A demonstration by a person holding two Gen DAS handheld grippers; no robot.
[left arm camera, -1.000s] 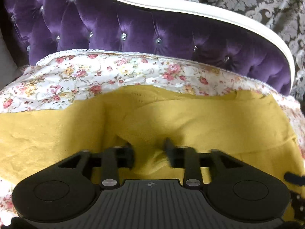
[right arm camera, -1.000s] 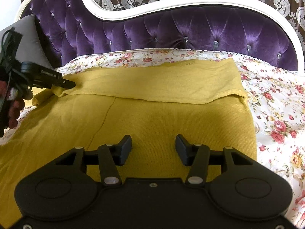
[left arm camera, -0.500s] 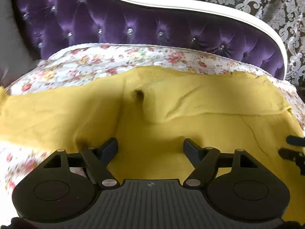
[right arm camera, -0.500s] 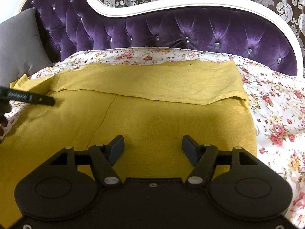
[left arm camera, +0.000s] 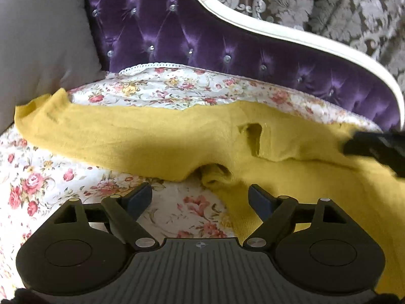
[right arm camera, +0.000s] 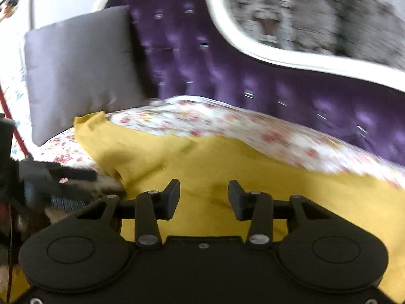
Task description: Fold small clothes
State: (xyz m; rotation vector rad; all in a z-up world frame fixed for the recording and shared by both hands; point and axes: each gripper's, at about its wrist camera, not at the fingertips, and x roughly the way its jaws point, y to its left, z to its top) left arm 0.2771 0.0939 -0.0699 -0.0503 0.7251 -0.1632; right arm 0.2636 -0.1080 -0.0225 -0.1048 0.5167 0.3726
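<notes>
Folding is at an early step: the yellow knit top (left arm camera: 157, 139) lies spread on the flowered bedsheet (left arm camera: 177, 88), one sleeve stretched out toward ten o'clock, its cuff just beside the grey pillow (left arm camera: 43, 40). The left tongs (left arm camera: 200, 197) are spreading, nothing between the pads, hovering at the garment's near edge by the armpit. The right tongs (right arm camera: 203, 197) are narrowing over the body of the top with no cloth caught between them, though that view is blurred. The purple headboard (left arm camera: 202, 40) rises at twelve o'clock. My reading is that the sleeve comes next: the left tongs would need to reach out to the cuff, pinch it, and carry it back across the body, while the right tongs pin the shoulder flat.
</notes>
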